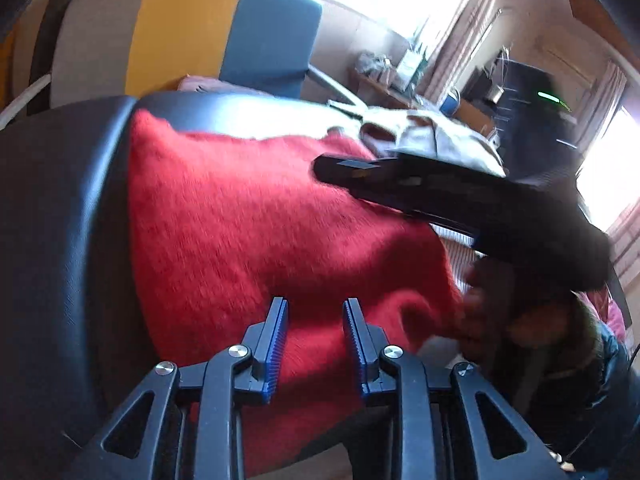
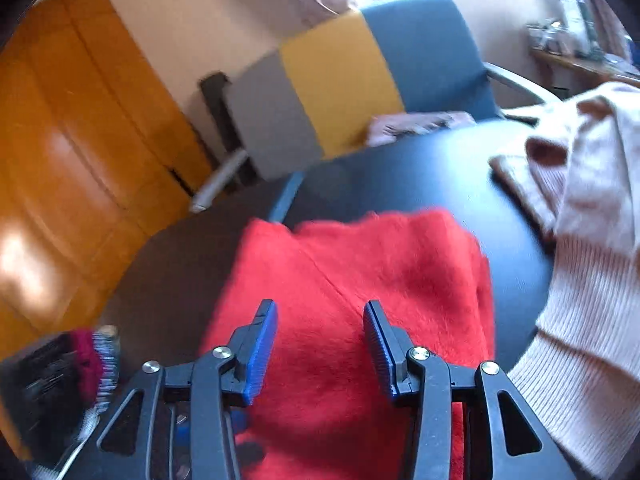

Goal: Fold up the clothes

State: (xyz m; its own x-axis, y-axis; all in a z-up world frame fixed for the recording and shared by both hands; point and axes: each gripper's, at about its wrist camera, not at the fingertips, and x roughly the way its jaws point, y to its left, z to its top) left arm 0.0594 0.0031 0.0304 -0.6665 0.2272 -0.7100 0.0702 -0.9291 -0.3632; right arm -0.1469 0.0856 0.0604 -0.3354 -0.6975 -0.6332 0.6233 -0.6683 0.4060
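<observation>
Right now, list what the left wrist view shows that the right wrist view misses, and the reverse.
Left wrist only: the right gripper reaching in over the red sweater, and a window.

Right wrist only: an orange door, and the cream sweater's ribbed sleeve up close.

Both: the red sweater on the black table, the cream sweater, the striped chair, and each view's own open gripper, as with the left gripper.

Bright daylight, window (image 1: 400,4) blown out; motion blur both views, fisheye edges dark.

A lived-in home room: striped armchair (image 2: 352,80), wooden door (image 2: 80,120), curtained window (image 1: 460,40), cluttered desk (image 1: 400,88).
</observation>
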